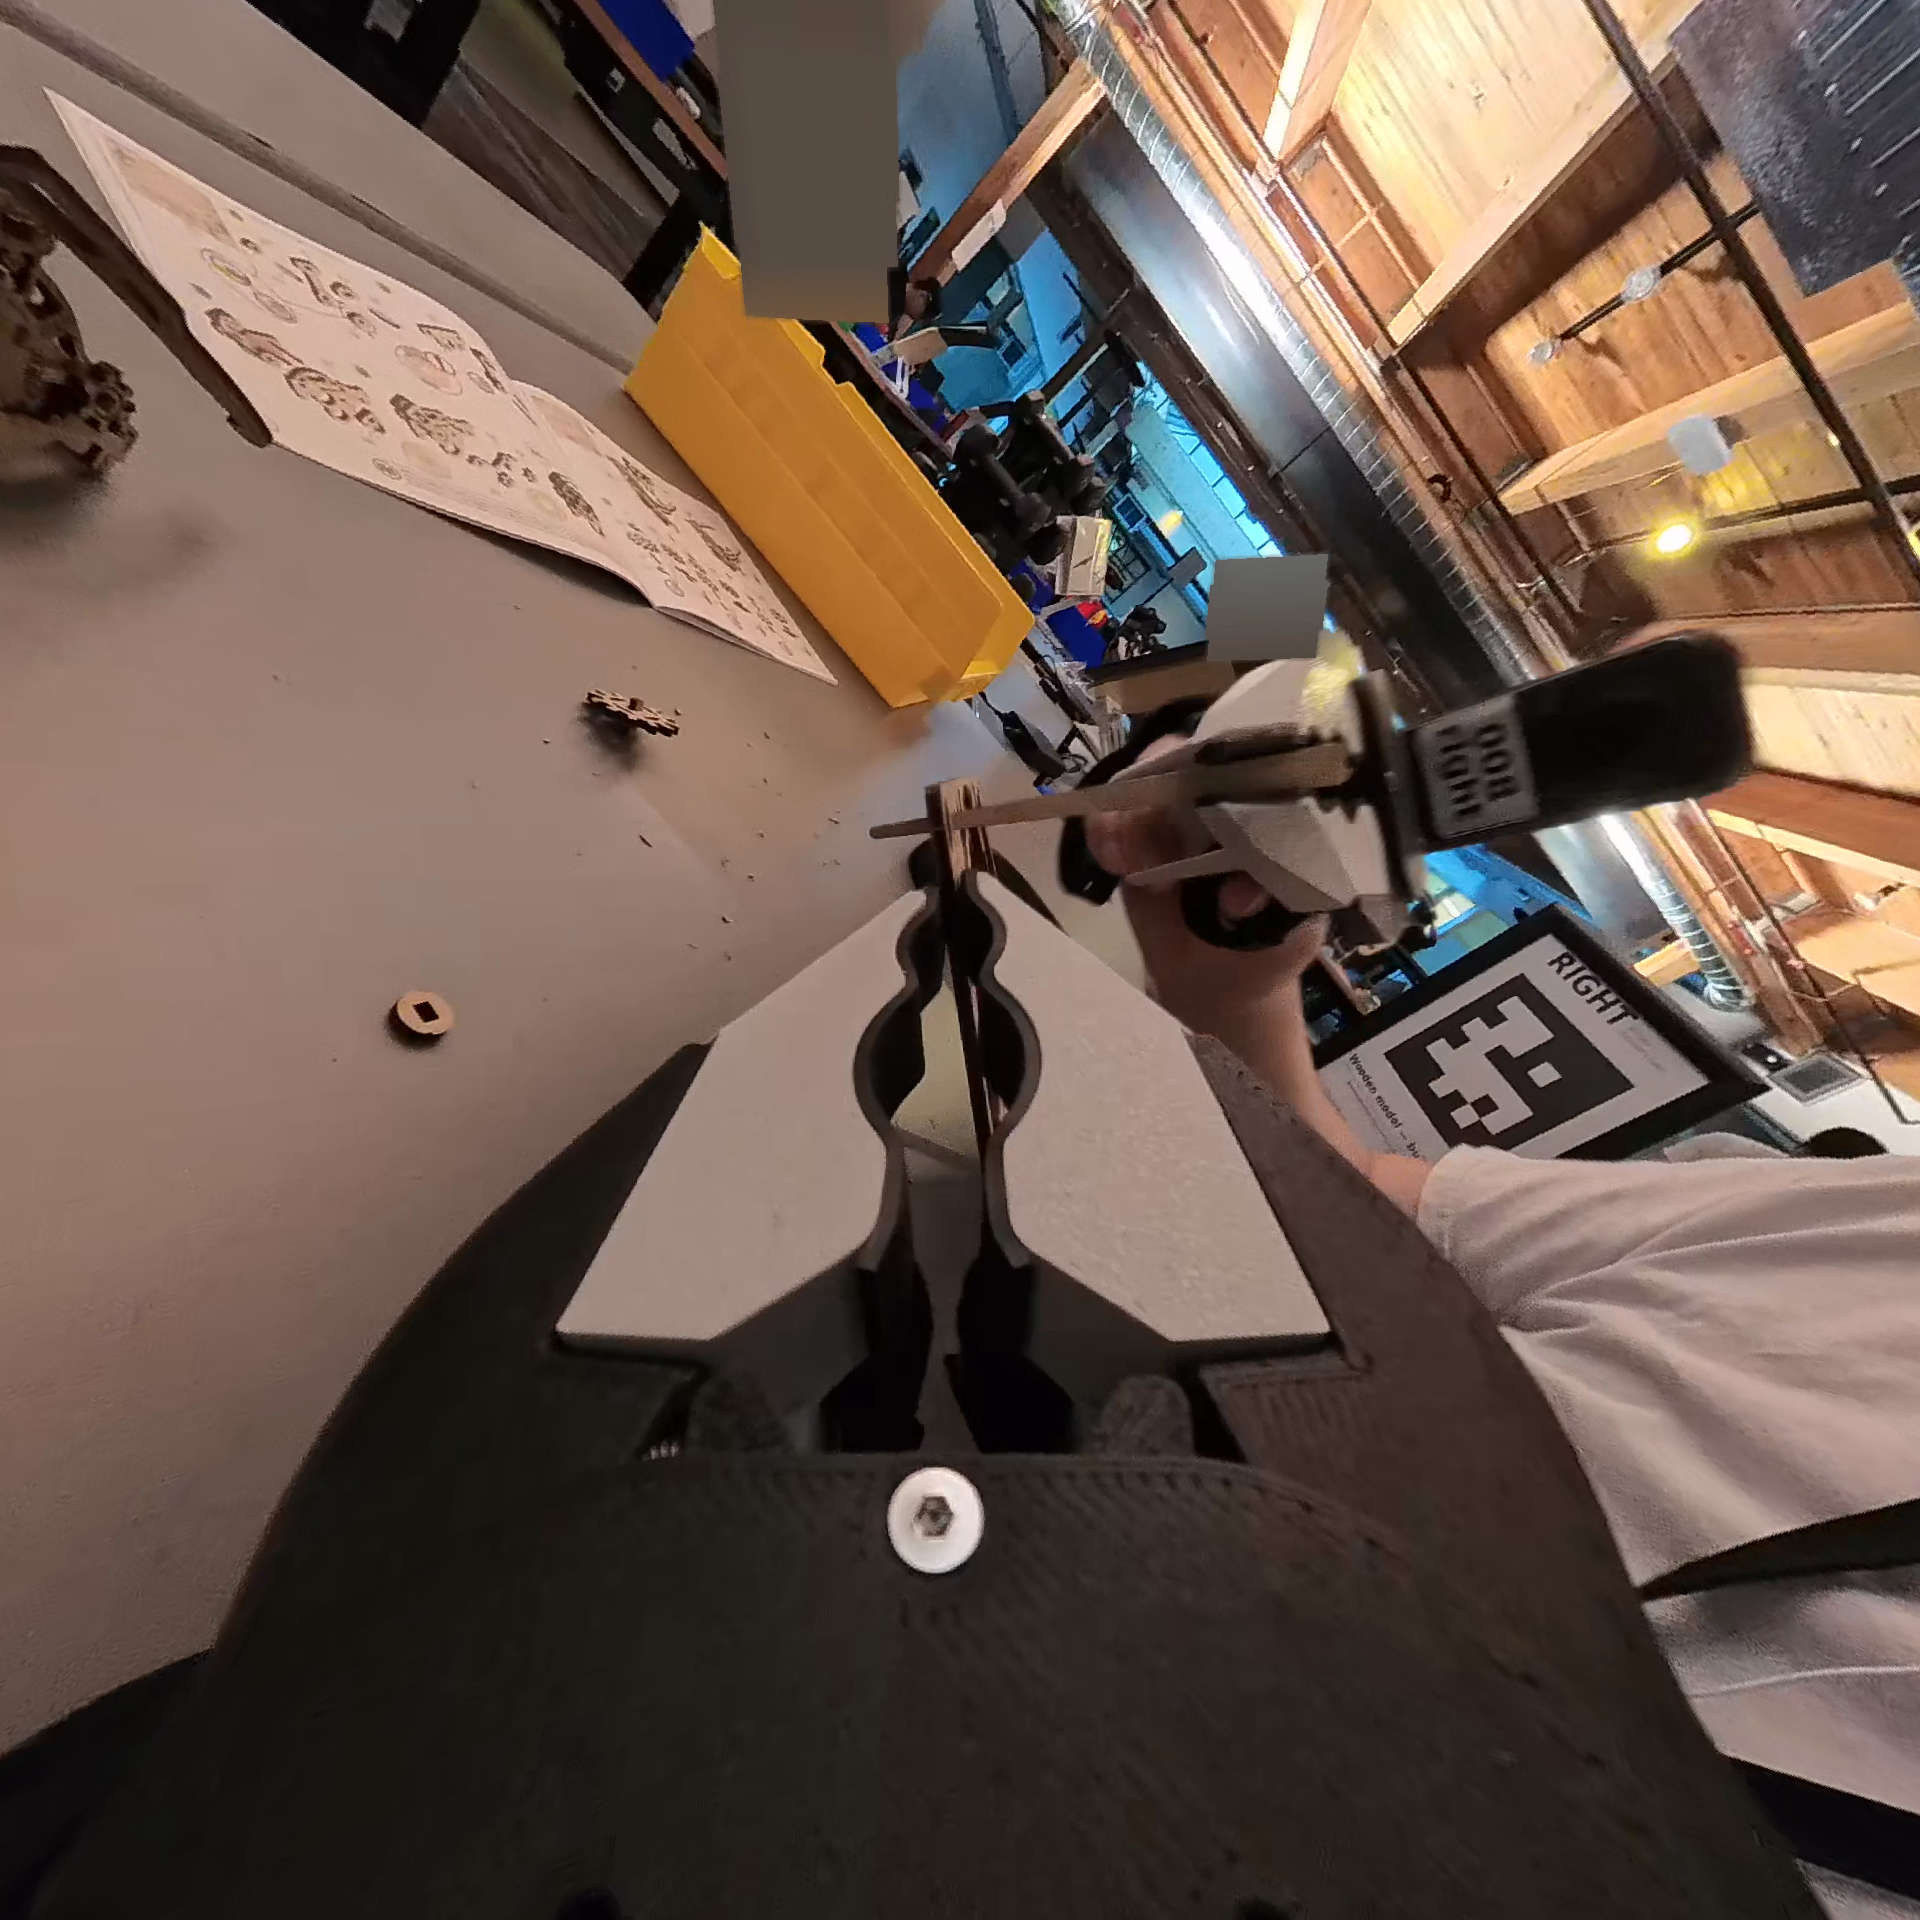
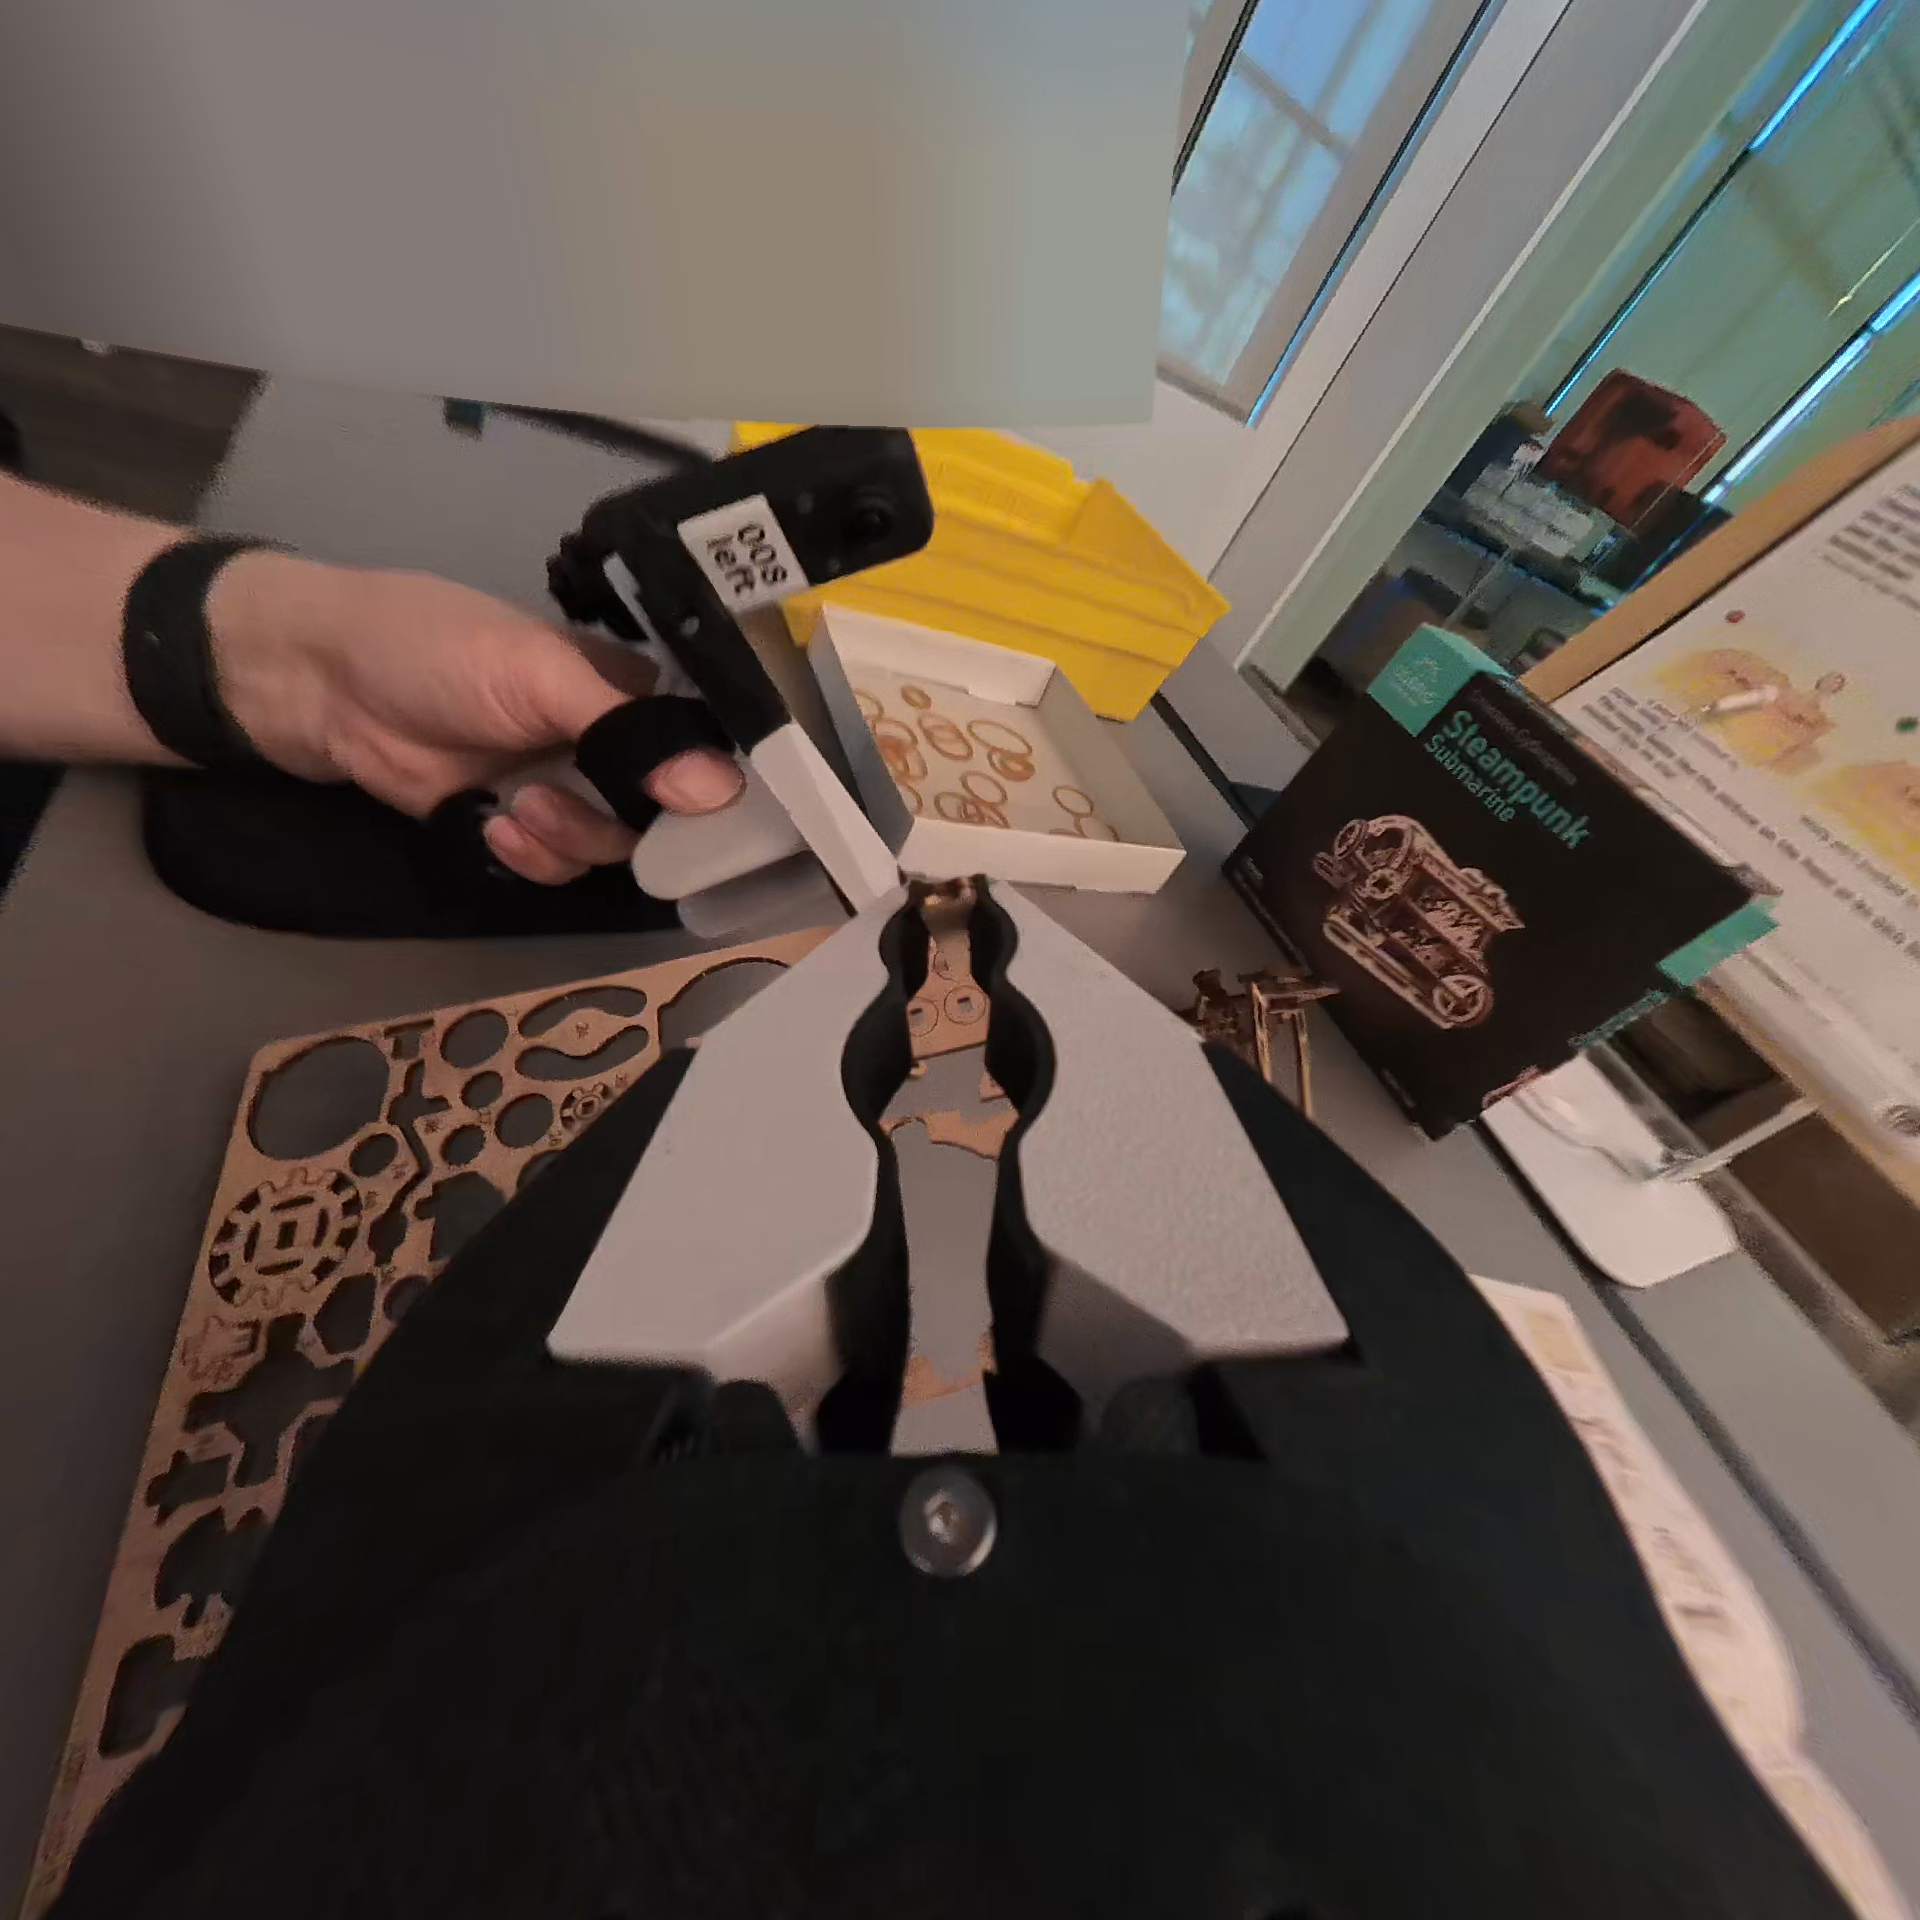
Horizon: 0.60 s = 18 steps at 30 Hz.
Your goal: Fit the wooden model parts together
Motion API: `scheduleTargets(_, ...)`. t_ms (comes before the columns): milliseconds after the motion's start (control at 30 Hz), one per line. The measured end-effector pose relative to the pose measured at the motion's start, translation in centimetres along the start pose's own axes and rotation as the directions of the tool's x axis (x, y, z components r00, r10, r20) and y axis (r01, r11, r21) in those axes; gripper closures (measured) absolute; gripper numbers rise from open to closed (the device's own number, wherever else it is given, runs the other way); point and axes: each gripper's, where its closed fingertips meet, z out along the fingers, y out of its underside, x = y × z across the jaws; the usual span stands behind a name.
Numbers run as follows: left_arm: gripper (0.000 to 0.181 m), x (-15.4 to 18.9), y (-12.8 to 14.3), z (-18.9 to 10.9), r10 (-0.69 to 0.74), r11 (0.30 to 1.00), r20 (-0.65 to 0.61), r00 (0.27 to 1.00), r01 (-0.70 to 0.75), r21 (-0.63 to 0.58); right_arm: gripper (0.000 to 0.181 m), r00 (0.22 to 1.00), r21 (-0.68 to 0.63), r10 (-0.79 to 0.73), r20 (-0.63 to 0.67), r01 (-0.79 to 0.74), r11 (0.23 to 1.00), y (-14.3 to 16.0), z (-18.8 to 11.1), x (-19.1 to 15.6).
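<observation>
On the grey tabletop [image 1: 312, 779] in the left wrist view, a dark partly built wooden assembly [image 1: 47, 343] sits at nine o'clock near the frame edge. Just right of it lies an open instruction booklet [image 1: 416, 395], then a long yellow plastic bin [image 1: 831, 468] toward twelve o'clock. Nearer in lie a small toothed wooden gear [image 1: 632, 715] and a round wooden washer with a square hole [image 1: 422, 1016], well apart, with wood crumbs scattered between them and the fingertips.

In the right wrist view a punched-out plywood sheet [image 2: 343, 1174] lies at eight o'clock, a shallow white cardboard box of thin wooden rings [image 2: 987, 769] at twelve, the yellow bin behind it. At two to three o'clock stand a small wooden sub-assembly [image 2: 1257, 1013] and a black kit box with teal trim [image 2: 1496, 914].

The left gripper [image 1: 951, 894] is pinched onto a thin flat wooden piece [image 1: 961, 831] — held edge-on at the fingertips. The right gripper [image 2: 951, 899] is likewise clamped on a flat wooden plate with round holes [image 2: 951, 1003], which runs back between its fingers. The two grippers meet tip to tip, the left one coming in from ten o'clock in the right wrist view, so the two parts touch at the centre above the table.
</observation>
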Motion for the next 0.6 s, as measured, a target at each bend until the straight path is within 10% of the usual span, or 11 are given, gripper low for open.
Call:
scheduleTargets(300, 0.180, 0.6, 0.0, 0.1, 0.025, 1.000, -0.034, 0.999, -0.025, 0.000, 0.174, 0.967, -0.317, 0.073, 0.244, 0.008, 0.948, -1.3, 2.9, 0.6)
scheduleTargets(600, 0.181, 0.5, -0.8, -0.5, -0.044, 0.998, -0.064, 0.997, 0.047, 0.048, 0.175, 0.952, -0.144, 0.207, 0.227, -0.178, 0.974, -0.7, 1.6, 1.8)
